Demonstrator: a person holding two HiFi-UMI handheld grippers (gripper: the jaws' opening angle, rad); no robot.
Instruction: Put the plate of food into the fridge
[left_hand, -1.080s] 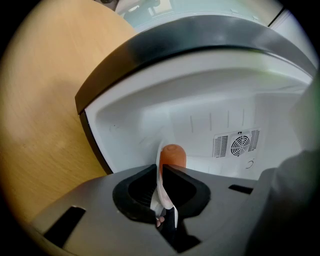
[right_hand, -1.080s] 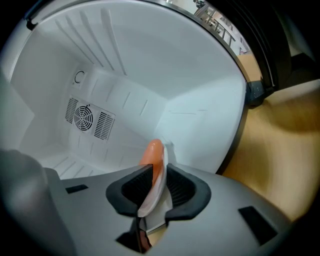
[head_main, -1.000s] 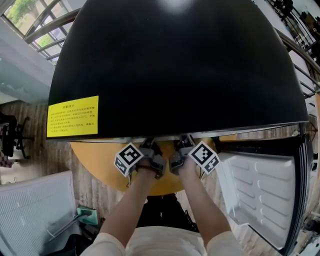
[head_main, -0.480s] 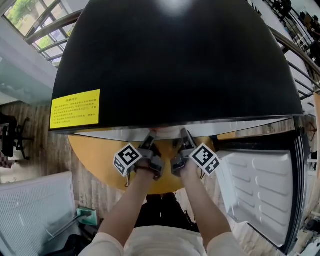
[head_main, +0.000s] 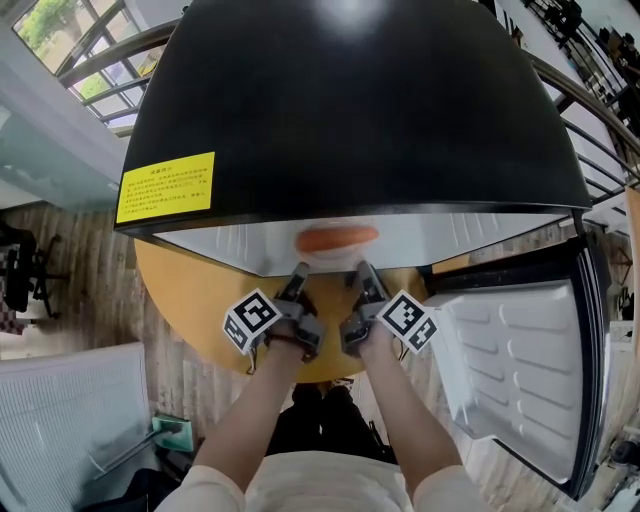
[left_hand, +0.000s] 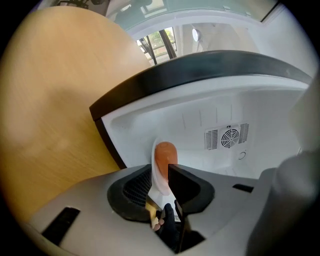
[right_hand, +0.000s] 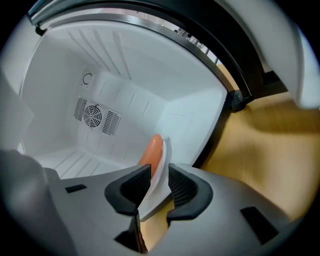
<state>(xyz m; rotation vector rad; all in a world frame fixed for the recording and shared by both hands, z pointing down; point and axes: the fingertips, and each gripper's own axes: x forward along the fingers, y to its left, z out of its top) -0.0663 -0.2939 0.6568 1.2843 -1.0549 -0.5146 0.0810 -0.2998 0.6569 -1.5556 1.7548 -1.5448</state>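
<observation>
The left tool (left_hand: 159, 177) was pinched on the near rim of the white round plate (head_main: 327, 258), and the right tool (right_hand: 156, 181) was clamped on the same rim just beside it, so both held the plate edge-on between their pads. The orange sausage-like food (head_main: 337, 238) lay on the plate at the mouth of the black-topped fridge (head_main: 350, 100), over its white inner compartment (head_main: 230, 243); I could not tell whether the plate touched the compartment floor. A second before, the fridge's black top had covered plate and food alike (only the tools' marker cubes showed under its edge); now the food was in plain sight and more of the white lining showed. The round fan grille (left_hand: 230, 136) sat on the back wall ahead of the plate. The white-lined fridge door (head_main: 520, 380) stood open at the right, as before. The round wooden bench (head_main: 190, 310) lay below the tools.
</observation>
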